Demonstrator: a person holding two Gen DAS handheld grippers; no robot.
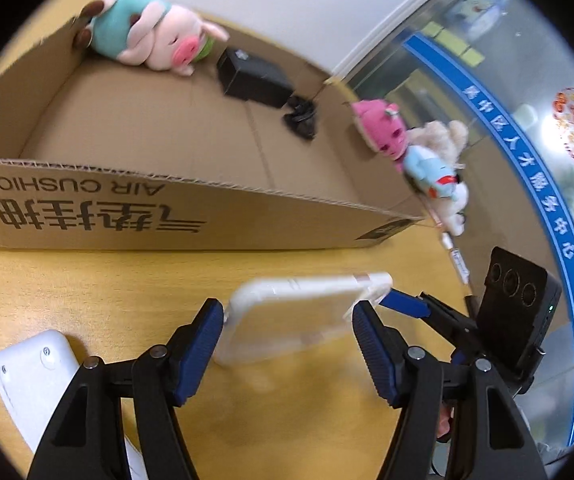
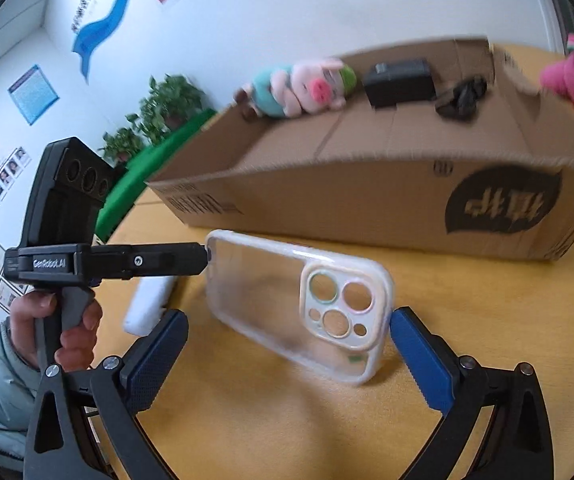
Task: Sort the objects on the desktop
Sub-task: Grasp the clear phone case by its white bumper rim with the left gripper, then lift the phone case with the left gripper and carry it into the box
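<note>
Both grippers meet at the phone case (image 2: 299, 304), lifted off the desk (image 2: 287, 432) just before the box (image 2: 367, 184). Left gripper (image 1: 289, 334) is clamped across its width, long axis running rightward toward the right gripper (image 2: 289, 354), whose fingers stand apart, one pad touching the camera end.

Bright, even indoor light with soft shadows; motion blur throughout, and fisheye bending with dark vignetted corners.
</note>
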